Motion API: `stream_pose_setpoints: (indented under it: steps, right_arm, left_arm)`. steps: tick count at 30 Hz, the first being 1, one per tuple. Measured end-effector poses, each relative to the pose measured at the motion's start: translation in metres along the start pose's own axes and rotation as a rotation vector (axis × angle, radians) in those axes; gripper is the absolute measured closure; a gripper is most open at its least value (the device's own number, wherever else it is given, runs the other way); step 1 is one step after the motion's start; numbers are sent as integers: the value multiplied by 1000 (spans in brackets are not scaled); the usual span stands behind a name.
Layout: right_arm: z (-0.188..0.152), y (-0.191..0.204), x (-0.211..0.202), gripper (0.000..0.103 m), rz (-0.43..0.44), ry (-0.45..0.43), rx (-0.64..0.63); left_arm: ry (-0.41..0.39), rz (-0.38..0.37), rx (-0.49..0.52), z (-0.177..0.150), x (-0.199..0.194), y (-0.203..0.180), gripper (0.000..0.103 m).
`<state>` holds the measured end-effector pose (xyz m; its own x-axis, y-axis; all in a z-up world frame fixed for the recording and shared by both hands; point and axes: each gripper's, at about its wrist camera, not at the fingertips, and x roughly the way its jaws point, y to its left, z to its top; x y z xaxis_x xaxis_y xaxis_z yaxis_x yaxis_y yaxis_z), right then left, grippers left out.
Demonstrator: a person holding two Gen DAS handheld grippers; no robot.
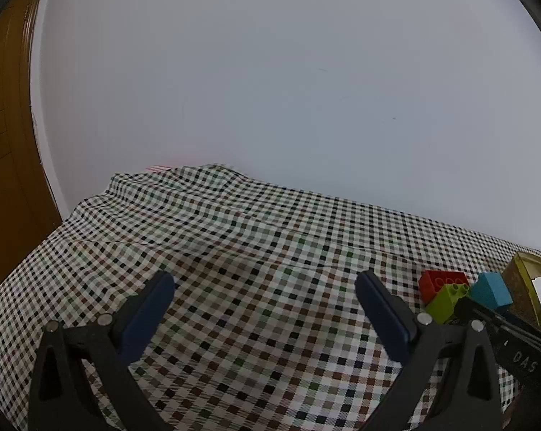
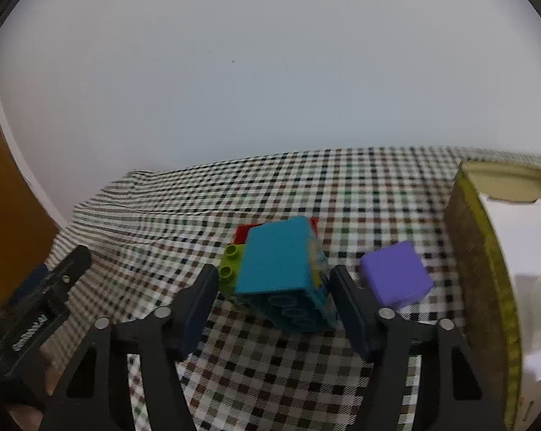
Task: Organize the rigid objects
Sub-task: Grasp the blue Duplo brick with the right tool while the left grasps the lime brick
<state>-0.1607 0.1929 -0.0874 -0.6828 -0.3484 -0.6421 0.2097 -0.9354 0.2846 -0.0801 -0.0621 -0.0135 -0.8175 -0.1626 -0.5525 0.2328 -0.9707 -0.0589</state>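
Observation:
In the right wrist view a teal brick (image 2: pixel 281 269) lies tipped on the checked cloth between the fingers of my right gripper (image 2: pixel 272 282), which is open around it; whether the pads touch it I cannot tell. A lime brick (image 2: pixel 229 269) and a red brick (image 2: pixel 243 233) lie just behind it. A purple block (image 2: pixel 396 274) sits to its right. My left gripper (image 1: pixel 265 280) is open and empty over bare cloth. The left wrist view shows the red brick (image 1: pixel 439 280), lime brick (image 1: pixel 446 298) and teal brick (image 1: pixel 491 289) at far right.
An open cardboard box (image 2: pixel 486 269) with a yellow rim stands at the right edge; it also shows in the left wrist view (image 1: pixel 522 287). A white wall backs the table (image 1: pixel 234 237). A wooden door (image 1: pixel 1 179) is at the left.

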Motion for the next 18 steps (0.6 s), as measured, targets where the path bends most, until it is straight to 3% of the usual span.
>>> stream_pose_setpoints:
  steps: [1, 3, 10, 14, 18]
  right_arm:
    - [1, 0, 2, 42, 8, 0, 3]
    - [0, -6, 2, 56, 43, 15, 28]
    - [2, -15, 0, 59, 70, 5, 70]
    - [0, -11, -12, 69, 55, -46, 57]
    - [0, -9, -20, 69, 40, -82, 45]
  left_arm:
    - [0, -1, 0, 0, 0, 0, 1]
    - [1, -1, -1, 0, -1, 0, 1]
    - [8, -8, -6, 0, -1, 1, 1]
    - [-1, -27, 9, -2, -3, -3, 1]
    - [-7, -57, 49, -4, -6, -13, 1]
